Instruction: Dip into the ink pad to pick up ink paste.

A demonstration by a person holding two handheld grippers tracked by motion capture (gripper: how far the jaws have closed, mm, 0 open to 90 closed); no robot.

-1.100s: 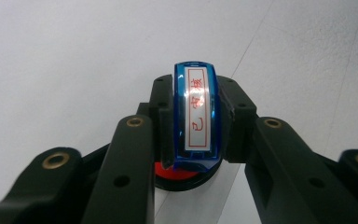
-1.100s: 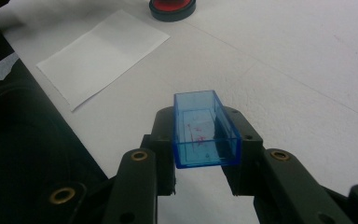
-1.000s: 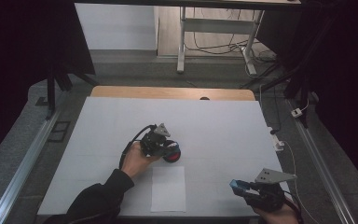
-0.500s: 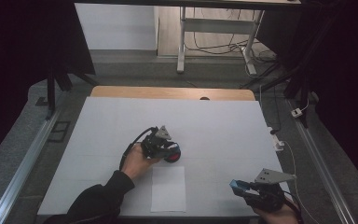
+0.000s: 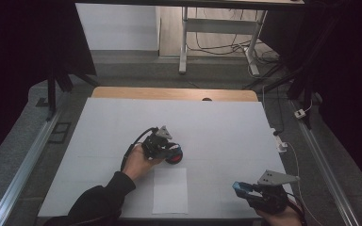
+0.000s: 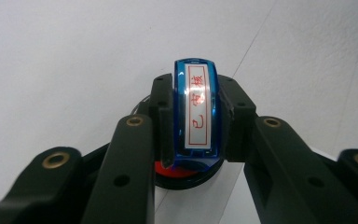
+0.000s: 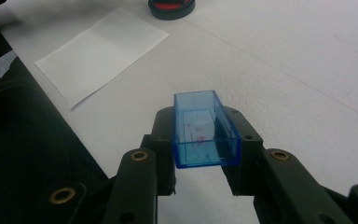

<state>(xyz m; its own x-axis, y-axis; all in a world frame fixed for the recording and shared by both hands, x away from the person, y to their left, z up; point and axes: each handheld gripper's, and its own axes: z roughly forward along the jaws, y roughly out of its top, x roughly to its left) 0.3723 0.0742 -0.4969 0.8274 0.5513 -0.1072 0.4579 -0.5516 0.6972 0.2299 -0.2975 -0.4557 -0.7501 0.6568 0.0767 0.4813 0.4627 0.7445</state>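
Squarely between closed jaws: blue stamp

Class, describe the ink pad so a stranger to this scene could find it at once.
Start at the white table and find the sheet of paper near its front edge. Just beyond the paper lies the ink pad, under the blue stamp held by the left gripper. It is the one round, black-rimmed red thing there.
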